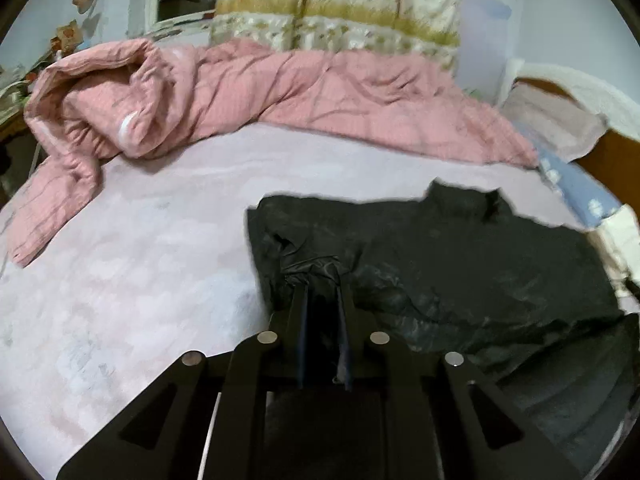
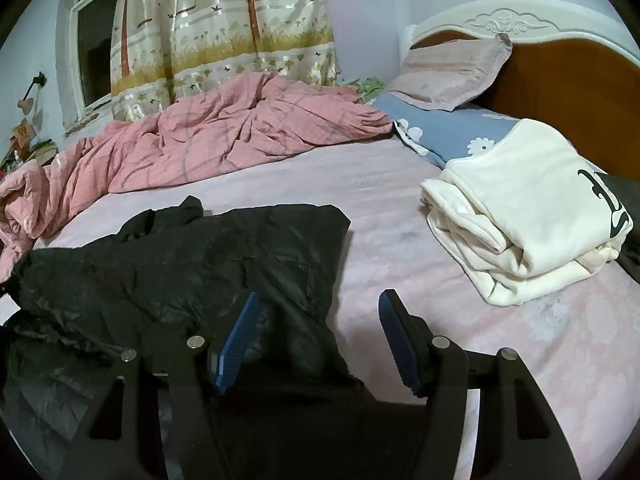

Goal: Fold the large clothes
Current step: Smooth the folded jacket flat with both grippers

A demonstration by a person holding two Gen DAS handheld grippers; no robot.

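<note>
A large black jacket (image 1: 440,264) lies spread on the pink bed sheet (image 1: 140,272). My left gripper (image 1: 322,280) is shut on a bunched fold of the black jacket near its left edge. In the right wrist view the same jacket (image 2: 180,264) lies at the left and centre. My right gripper (image 2: 318,312) is open, its blue pads wide apart, over the jacket's right edge, holding nothing.
A crumpled pink quilt (image 2: 224,132) lies along the far side of the bed. A folded white garment (image 2: 532,208) sits at the right near a blue flowered pillow (image 2: 452,128) and a wooden headboard (image 2: 560,72). A curtain (image 2: 224,24) hangs behind.
</note>
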